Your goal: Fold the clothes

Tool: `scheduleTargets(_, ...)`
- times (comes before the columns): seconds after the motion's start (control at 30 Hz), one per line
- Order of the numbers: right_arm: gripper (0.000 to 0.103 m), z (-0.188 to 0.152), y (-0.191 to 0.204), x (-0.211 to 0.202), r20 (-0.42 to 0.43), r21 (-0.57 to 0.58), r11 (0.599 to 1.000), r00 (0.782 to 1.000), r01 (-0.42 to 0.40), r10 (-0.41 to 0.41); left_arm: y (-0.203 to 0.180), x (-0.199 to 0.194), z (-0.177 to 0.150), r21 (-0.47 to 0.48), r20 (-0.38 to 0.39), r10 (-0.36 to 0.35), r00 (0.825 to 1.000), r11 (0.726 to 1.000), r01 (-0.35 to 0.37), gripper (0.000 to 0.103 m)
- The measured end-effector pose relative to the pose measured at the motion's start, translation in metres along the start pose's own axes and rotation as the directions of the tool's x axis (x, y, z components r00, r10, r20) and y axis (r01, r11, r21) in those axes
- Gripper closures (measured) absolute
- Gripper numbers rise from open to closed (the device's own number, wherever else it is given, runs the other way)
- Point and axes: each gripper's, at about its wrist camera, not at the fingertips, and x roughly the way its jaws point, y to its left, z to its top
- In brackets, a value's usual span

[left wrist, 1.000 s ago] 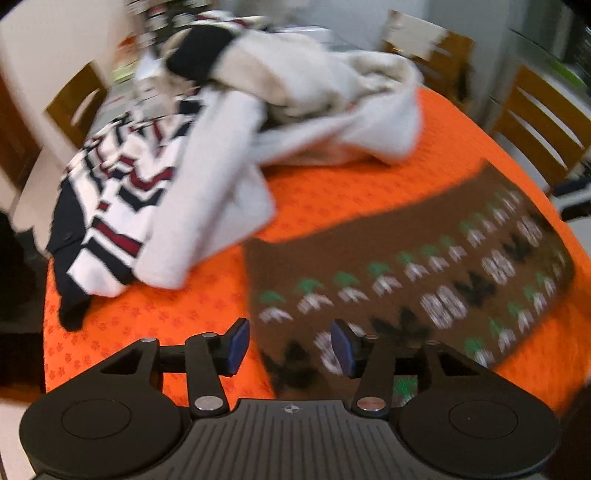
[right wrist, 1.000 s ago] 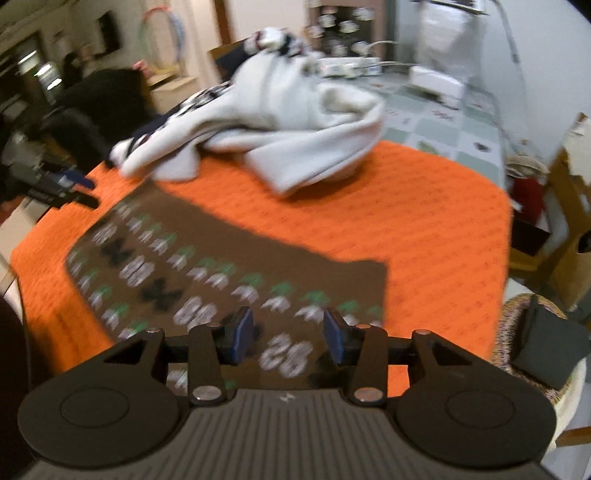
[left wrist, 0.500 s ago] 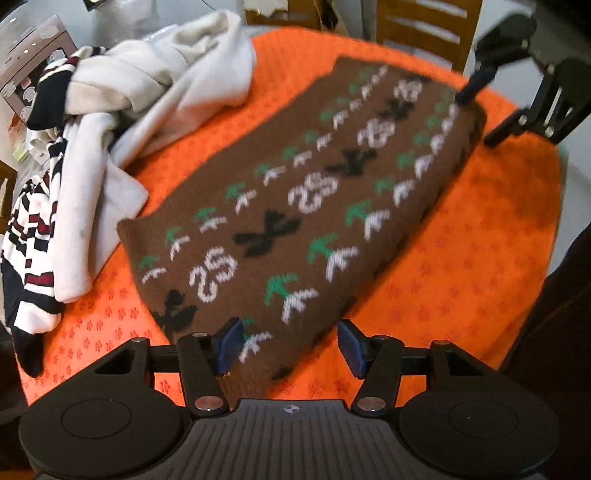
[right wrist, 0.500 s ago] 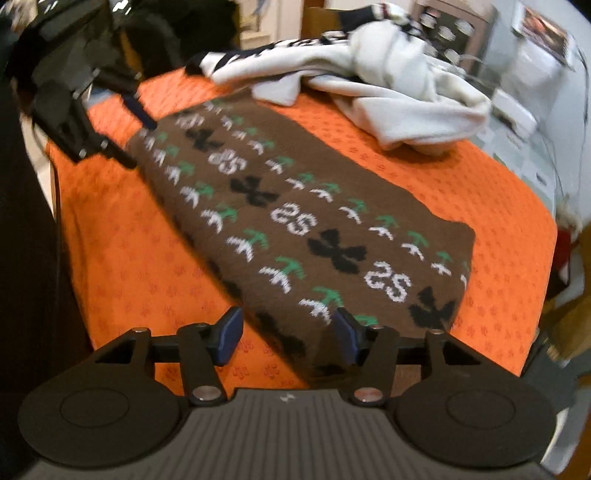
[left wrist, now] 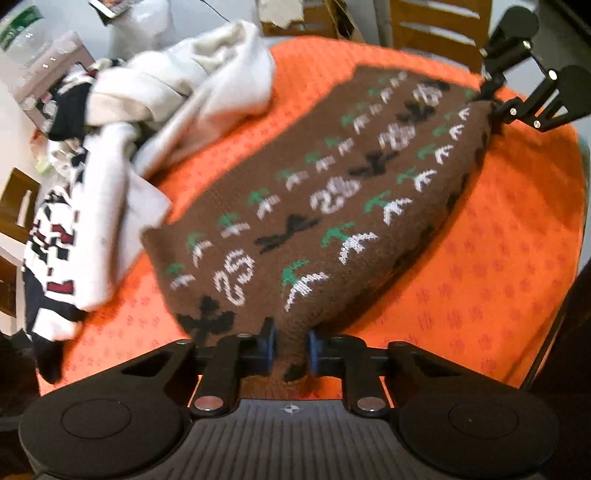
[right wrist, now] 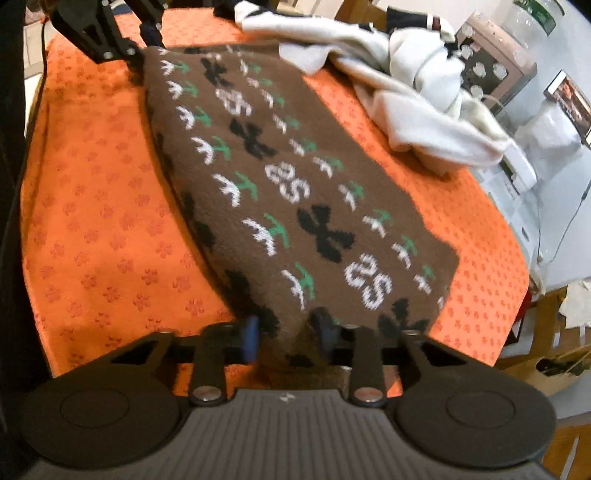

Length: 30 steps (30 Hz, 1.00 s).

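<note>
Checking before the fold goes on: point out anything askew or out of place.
Nothing damaged or spilled. The sweater lies flat, pinched at opposite ends by the left gripper and right gripper. Only the unfolded pile beside it looks untidy.

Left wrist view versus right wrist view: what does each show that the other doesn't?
Only the left wrist view shows wooden chairs behind the table. Only the right wrist view shows a grey appliance with round knobs. Both show the brown patterned sweater, pinched at opposite ends by the left gripper and right gripper, the orange tablecloth and the white clothes pile.
</note>
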Motion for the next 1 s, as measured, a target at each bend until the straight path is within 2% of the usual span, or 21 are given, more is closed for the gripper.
scheduleTargets(0.17, 0.088, 0.017, -0.02, -0.037, 0.051, 0.035, 0.999, 0.999, 0.019, -0.021, 0.023, -0.034, 0.02, -0.013, 0.047, 0.001, 0.999, 1.0, 0.0, 0.086)
scheduleTargets(0.27, 0.089, 0.029, -0.036, -0.065, 0.064, 0.061, 0.998, 0.998, -0.007, 0.003, 0.043, -0.056, 0.038, -0.044, 0.01, -0.059, 0.998, 0.997, 0.059, 0.086)
scheduleTargets(0.37, 0.089, 0.041, -0.052, -0.093, 0.059, 0.082, 0.994, 0.996, -0.067, 0.063, 0.059, -0.082, 0.057, -0.075, -0.059, -0.155, 0.986, 0.986, 0.151, 0.086)
scheduleTargets(0.43, 0.089, 0.048, -0.063, -0.108, 0.033, 0.099, 0.99, 0.994, -0.103, 0.1, 0.069, -0.099, 0.071, -0.098, -0.099, -0.24, 0.966, 0.968, 0.231, 0.086)
scheduleTargets(0.47, 0.089, 0.051, -0.068, -0.115, 0.013, 0.113, 0.985, 0.992, -0.129, 0.128, 0.076, -0.107, 0.078, -0.128, -0.129, -0.291, 0.948, 0.953, 0.275, 0.086)
scheduleTargets(0.53, 0.089, 0.057, -0.079, -0.13, -0.021, 0.158, 0.969, 0.98, -0.191, 0.197, 0.09, -0.118, 0.087, -0.217, -0.165, -0.395, 0.904, 0.908, 0.358, 0.087)
scheduleTargets(0.6, 0.089, 0.065, -0.091, -0.143, -0.058, 0.215, 0.942, 0.96, -0.256, 0.274, 0.108, -0.121, 0.094, -0.309, -0.176, -0.492, 0.852, 0.85, 0.427, 0.086)
scheduleTargets(0.67, 0.089, 0.071, -0.104, -0.15, -0.086, 0.294, 0.905, 0.935, -0.307, 0.345, 0.125, -0.114, 0.098, -0.383, -0.165, -0.555, 0.815, 0.798, 0.466, 0.086)
scheduleTargets(0.77, 0.089, 0.074, -0.119, -0.145, -0.082, 0.356, 0.864, 0.909, -0.357, 0.409, 0.144, -0.079, 0.095, -0.447, -0.185, -0.603, 0.776, 0.755, 0.48, 0.086)
scheduleTargets(0.9, 0.089, 0.076, -0.132, -0.095, -0.109, 0.373, 0.844, 0.885, -0.385, 0.452, 0.161, -0.013, 0.087, -0.516, -0.201, -0.638, 0.743, 0.714, 0.473, 0.086)
scheduleTargets(0.93, 0.089, 0.077, -0.136, -0.08, -0.119, 0.372, 0.847, 0.885, -0.381, 0.45, 0.167, 0.002, 0.087, -0.528, -0.193, -0.64, 0.744, 0.707, 0.471, 0.086)
scheduleTargets(1.0, 0.089, 0.08, -0.143, -0.051, -0.137, 0.368, 0.854, 0.888, -0.366, 0.439, 0.175, 0.026, 0.089, -0.532, -0.206, -0.61, 0.765, 0.726, 0.436, 0.086)
